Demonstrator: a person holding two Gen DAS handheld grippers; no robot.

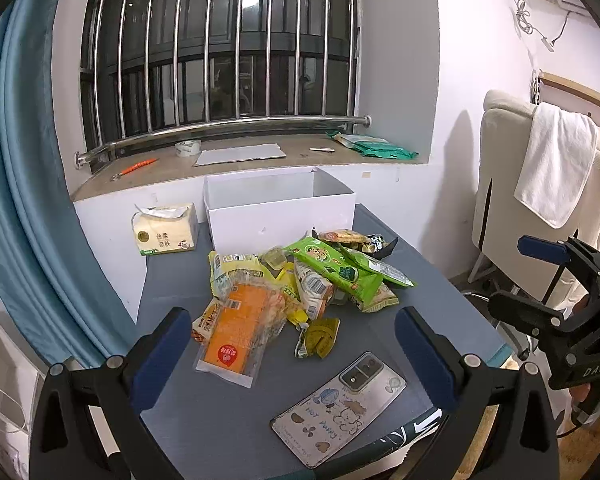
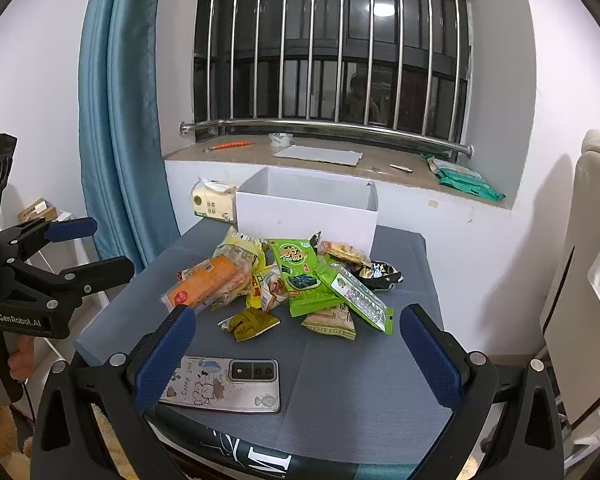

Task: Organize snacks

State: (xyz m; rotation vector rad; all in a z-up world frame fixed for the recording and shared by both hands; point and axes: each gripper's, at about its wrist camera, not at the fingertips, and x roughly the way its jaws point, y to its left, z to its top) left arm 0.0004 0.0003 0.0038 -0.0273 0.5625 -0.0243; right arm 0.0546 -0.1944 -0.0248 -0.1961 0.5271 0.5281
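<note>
- Left claw [image 1: 292, 344] hangs low over the near edge of the grey counter [image 1: 172, 280], blue fingers [image 1: 162, 354] spread wide, gripping nothing.
- Just ahead of its left finger lies the orange packet [image 1: 236, 328], nearest piece of the snack pile [image 1: 300, 276].
- Between its fingers, closer in, a phone [image 1: 340, 408] lies face down on the counter.
- Beyond the pile stands the white box [image 1: 280, 208], open at the top, with a tissue pack [image 1: 166, 232] to its left.
- Right claw [image 2: 296, 348] also hovers at the near edge, fingers apart, nothing held.
- Straight ahead between its fingers sits a crumpled olive wrapper [image 2: 250, 324]; past that, the green seaweed packet [image 2: 300, 276] tops the heap.
- A black wrapper [image 2: 380, 272] lies ahead and to the right.
</note>
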